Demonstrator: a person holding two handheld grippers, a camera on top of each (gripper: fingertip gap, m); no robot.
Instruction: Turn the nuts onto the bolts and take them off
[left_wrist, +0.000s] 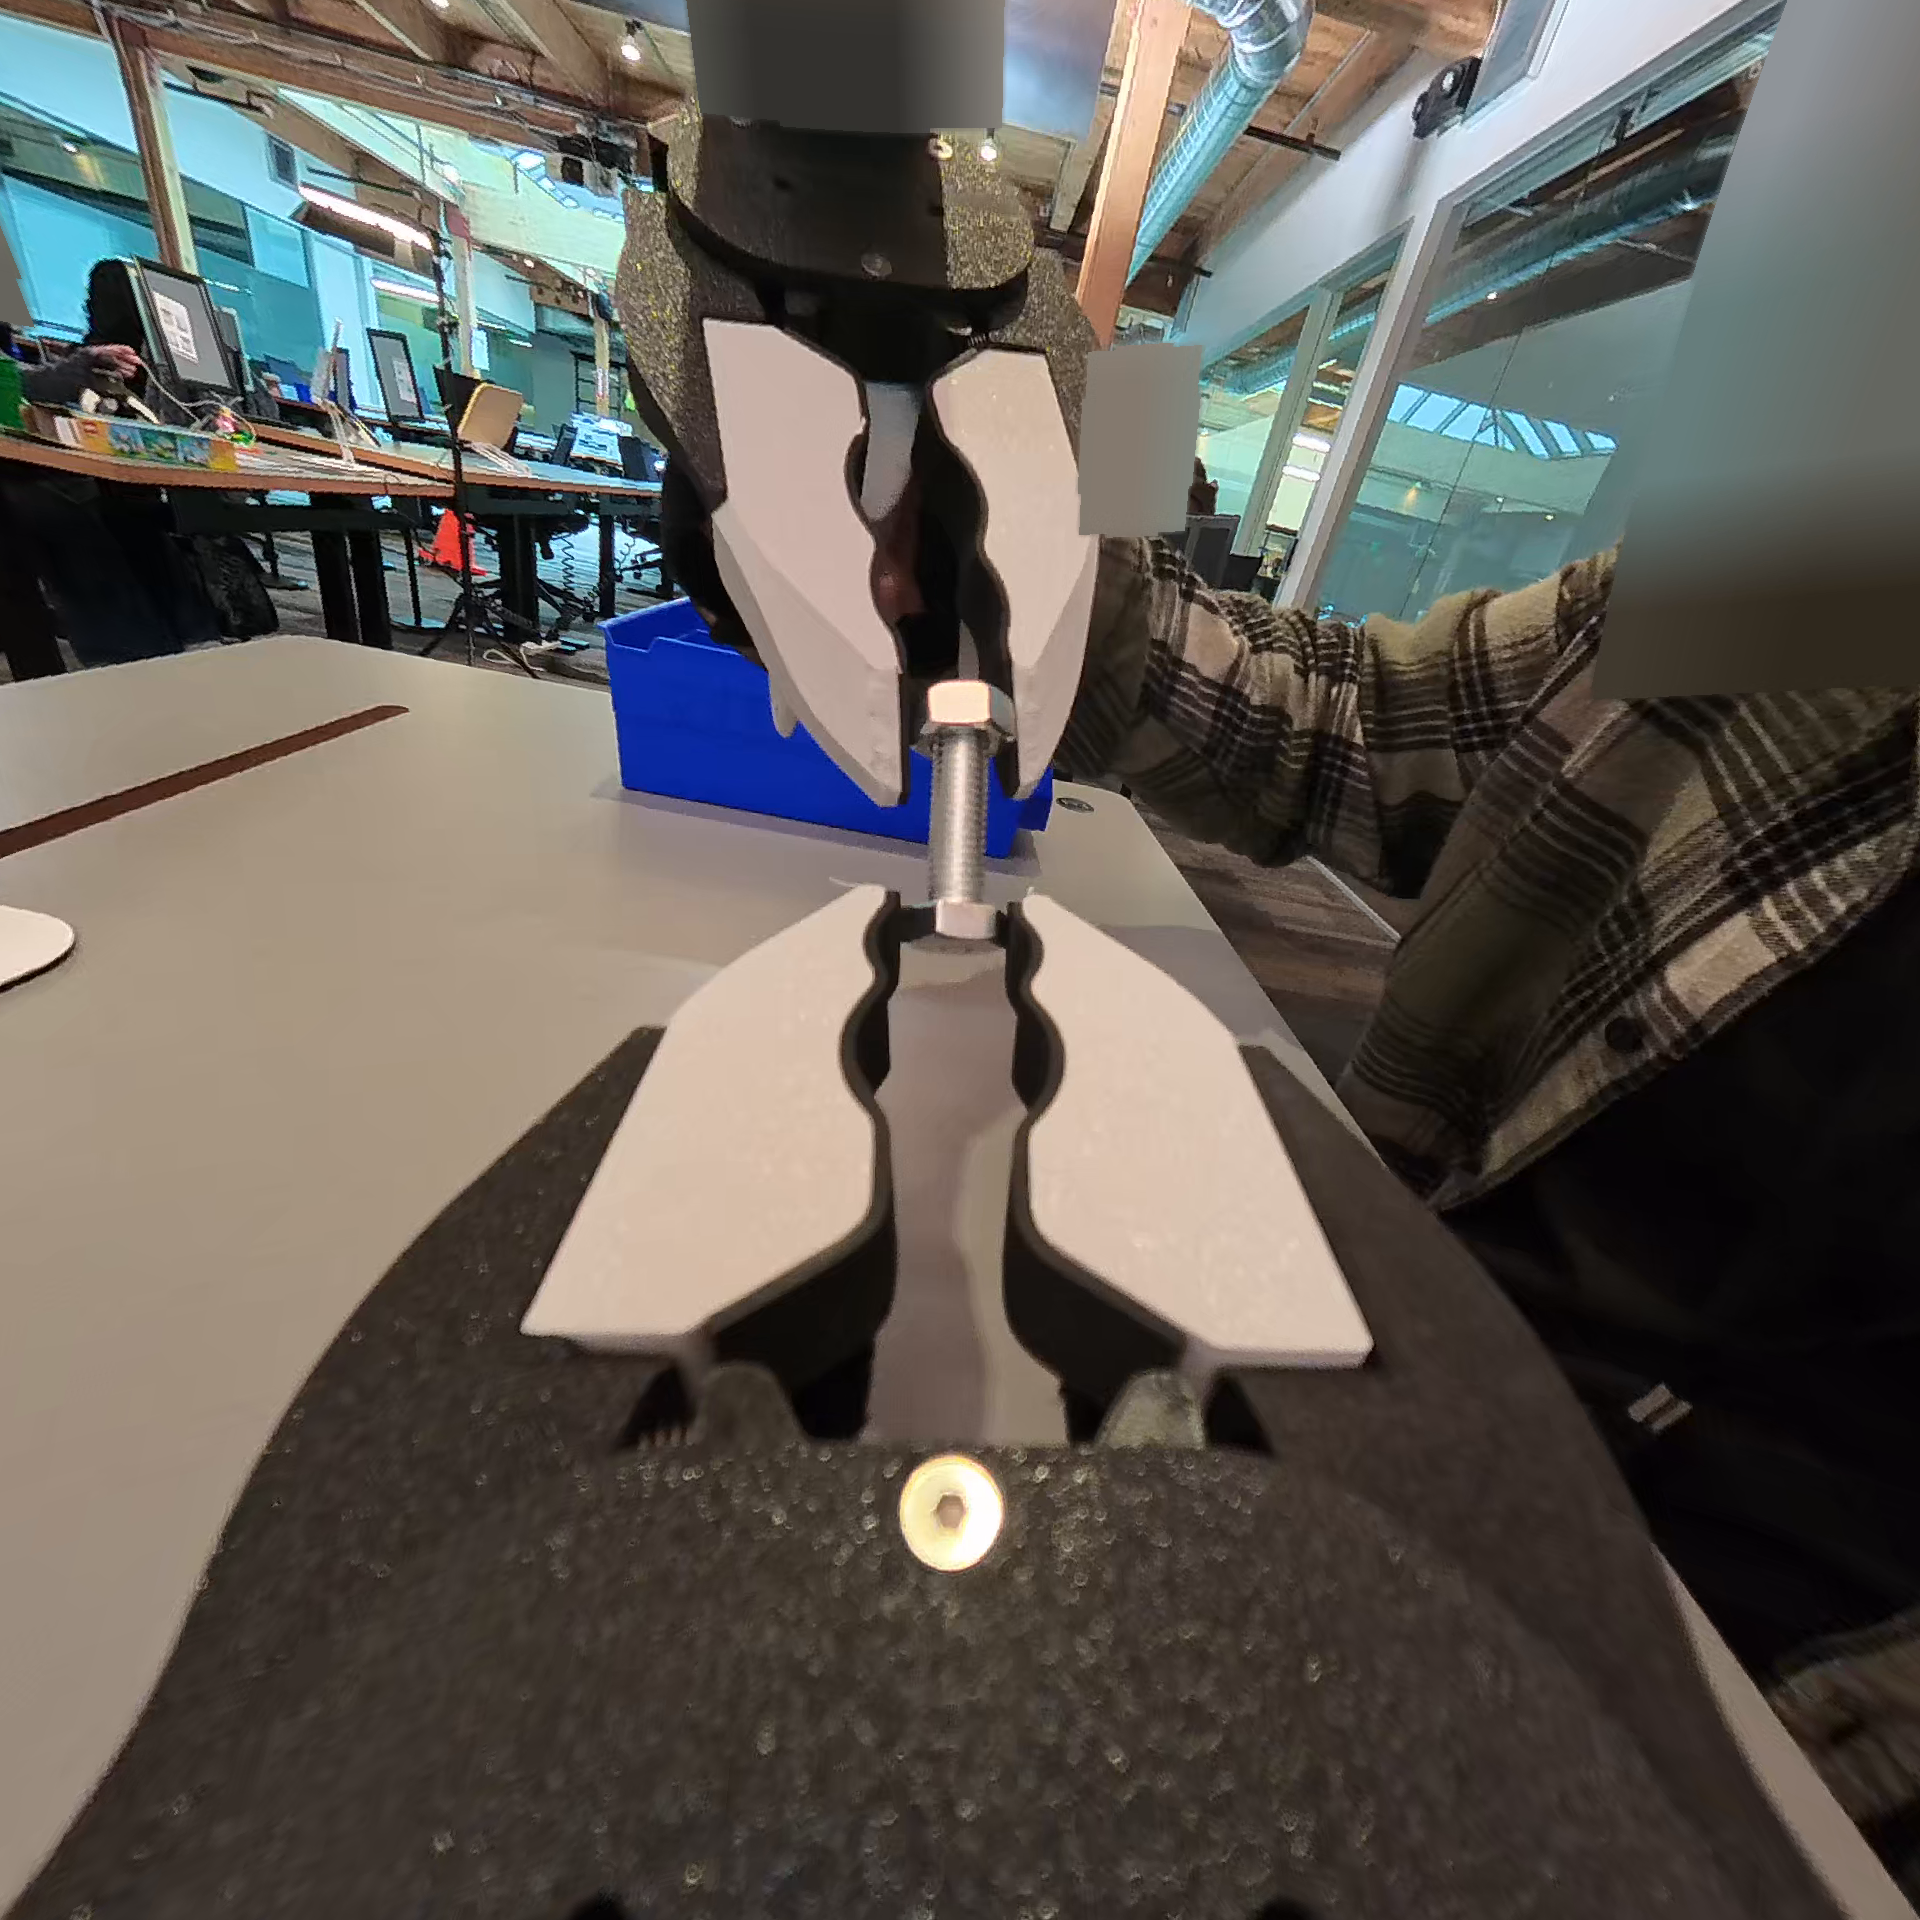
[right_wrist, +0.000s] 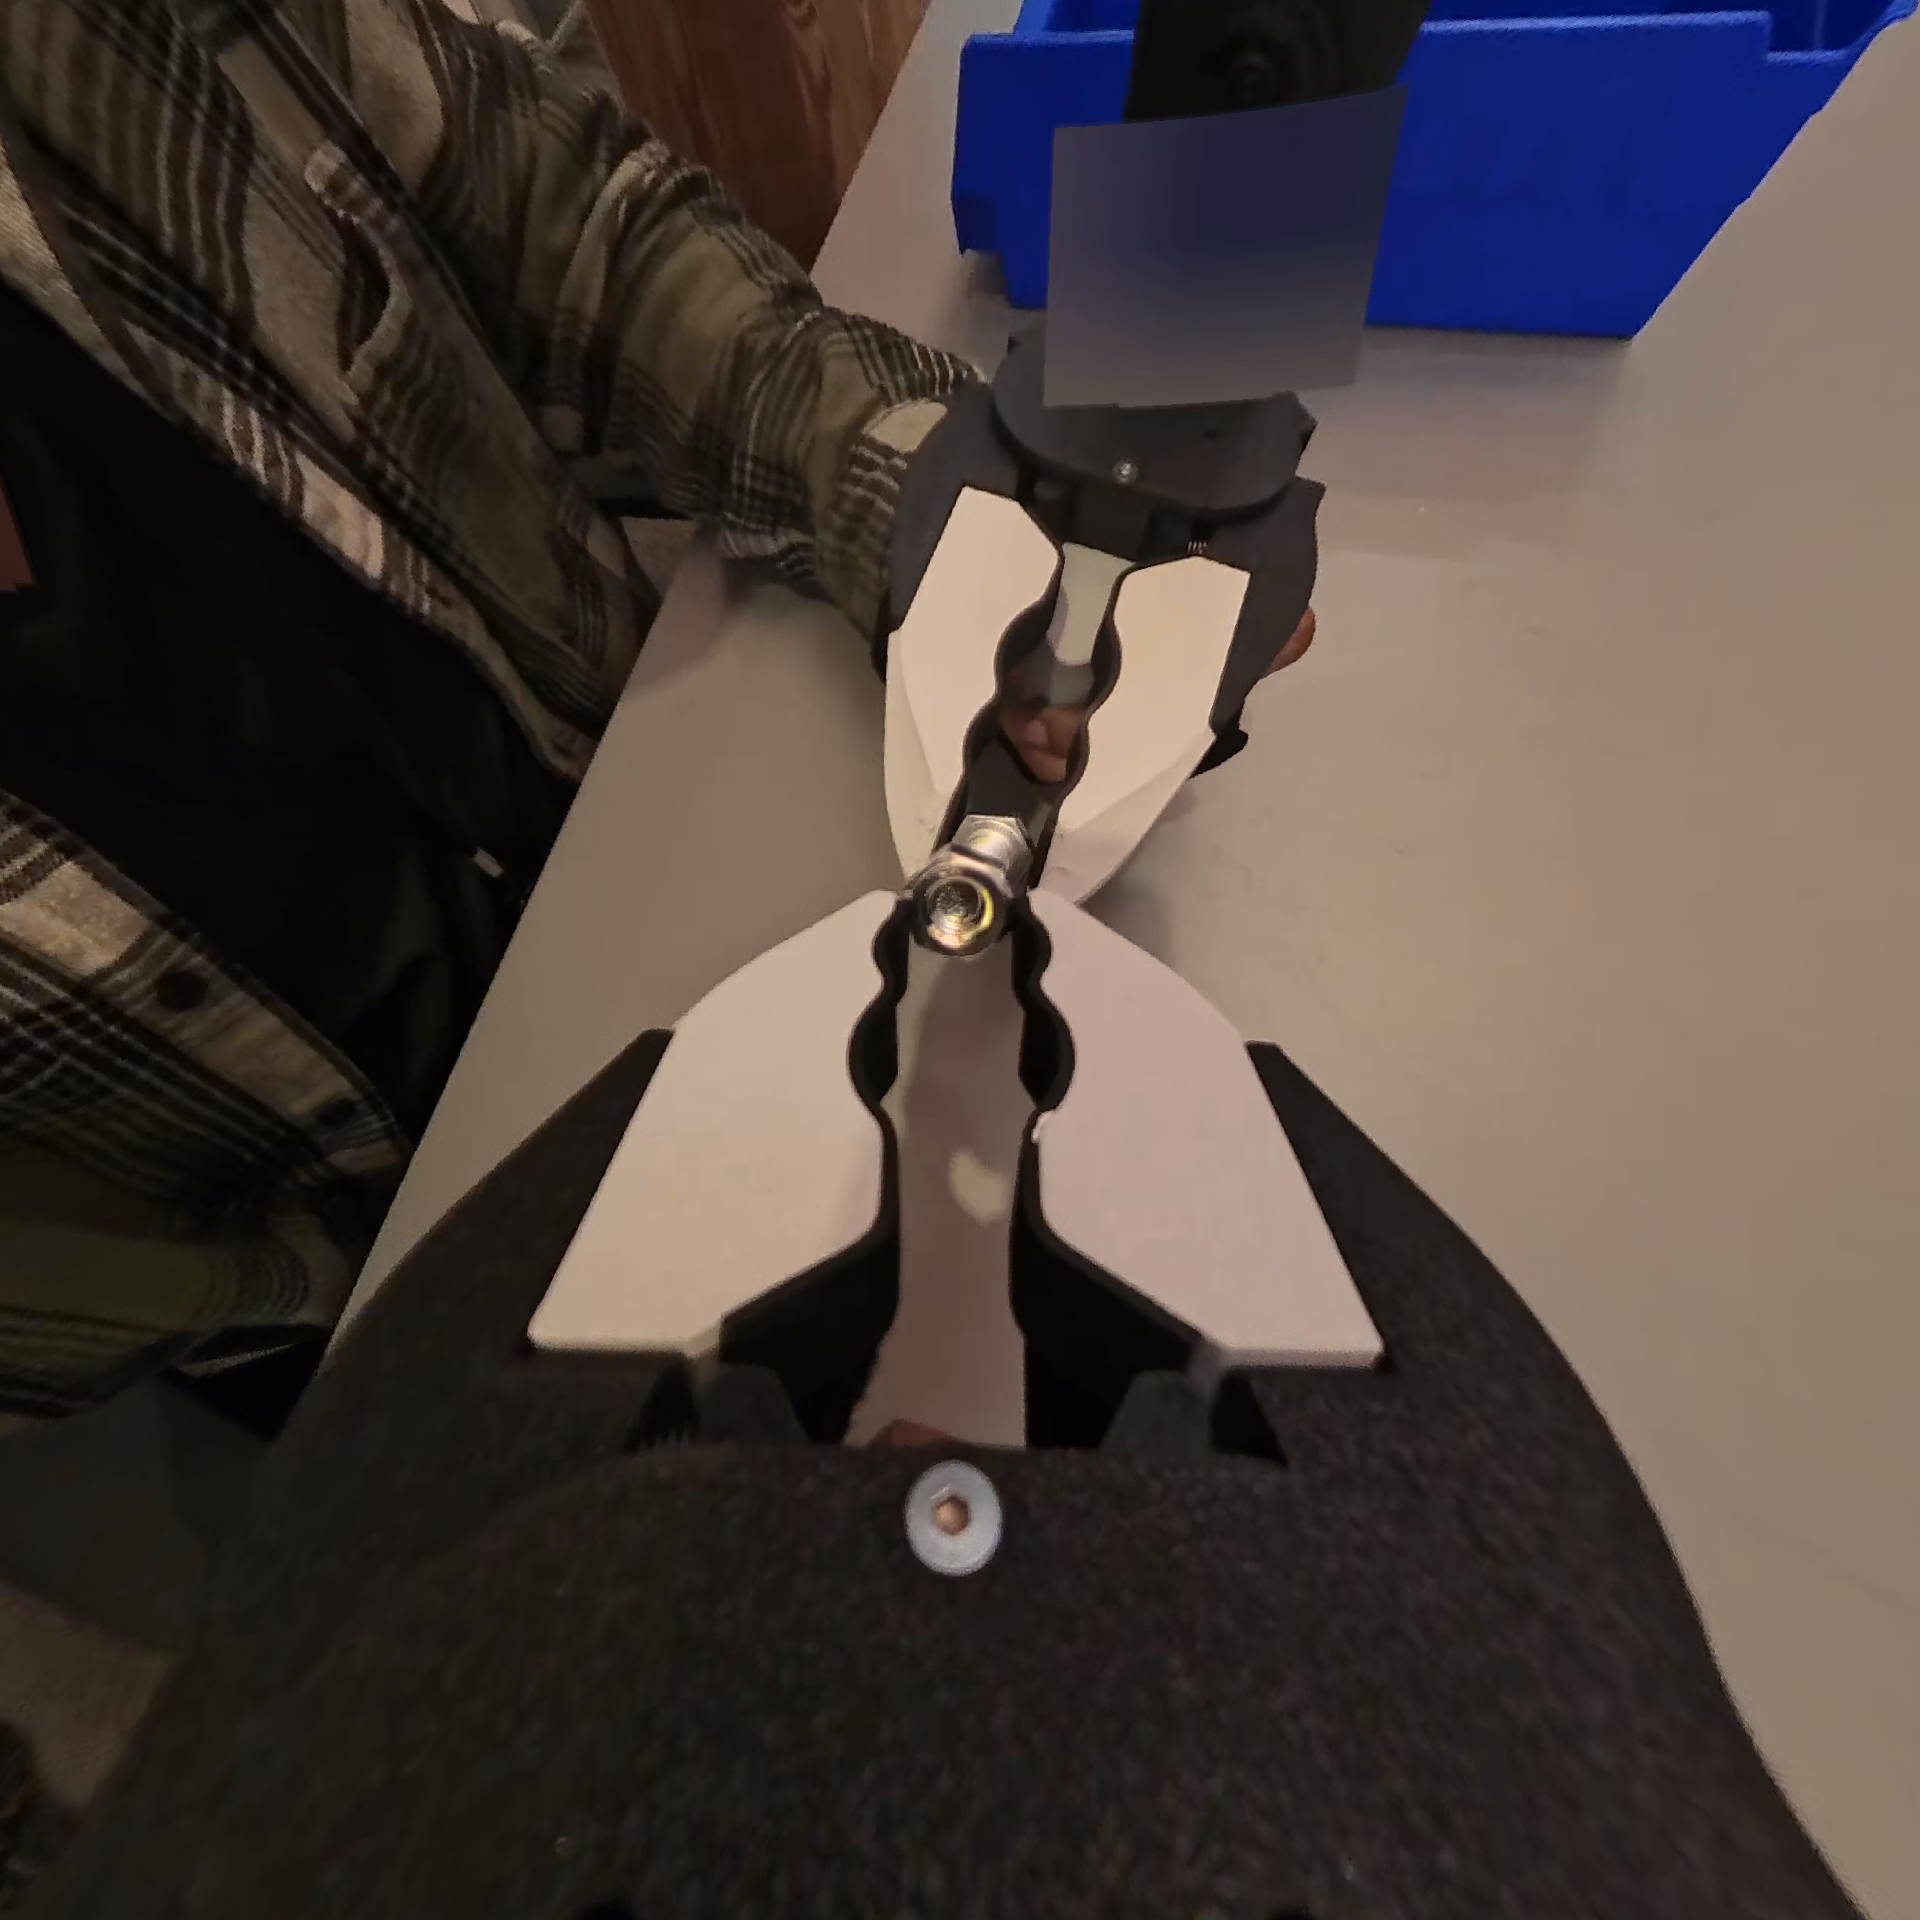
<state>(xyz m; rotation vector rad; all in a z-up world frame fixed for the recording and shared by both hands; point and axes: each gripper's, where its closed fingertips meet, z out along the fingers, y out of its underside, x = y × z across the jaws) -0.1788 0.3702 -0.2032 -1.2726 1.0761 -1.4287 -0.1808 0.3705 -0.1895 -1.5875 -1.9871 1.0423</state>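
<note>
A silver threaded bolt (left_wrist: 956, 821) stands upright above the grey table (left_wrist: 416, 987), held between both grippers. My left gripper (left_wrist: 956, 914) is shut on the hex head (left_wrist: 961, 920) at the bolt's lower end. My right gripper (left_wrist: 961, 727) comes down from above and is shut on the hex nut (left_wrist: 968, 707) at the bolt's upper end. In the right wrist view my right gripper (right_wrist: 956, 914) holds the nut (right_wrist: 953, 914) seen end-on. The left gripper (right_wrist: 992, 842) grips the hex head (right_wrist: 987, 836) just beyond it.
A blue plastic bin (left_wrist: 707, 727) stands on the table behind the bolt and also shows in the right wrist view (right_wrist: 1558, 208). A person in a plaid shirt (left_wrist: 1558, 831) stands at the table's right edge. A white pad (left_wrist: 31, 940) lies at far left. Both grippers' tips are close together, under 4 cm apart.
</note>
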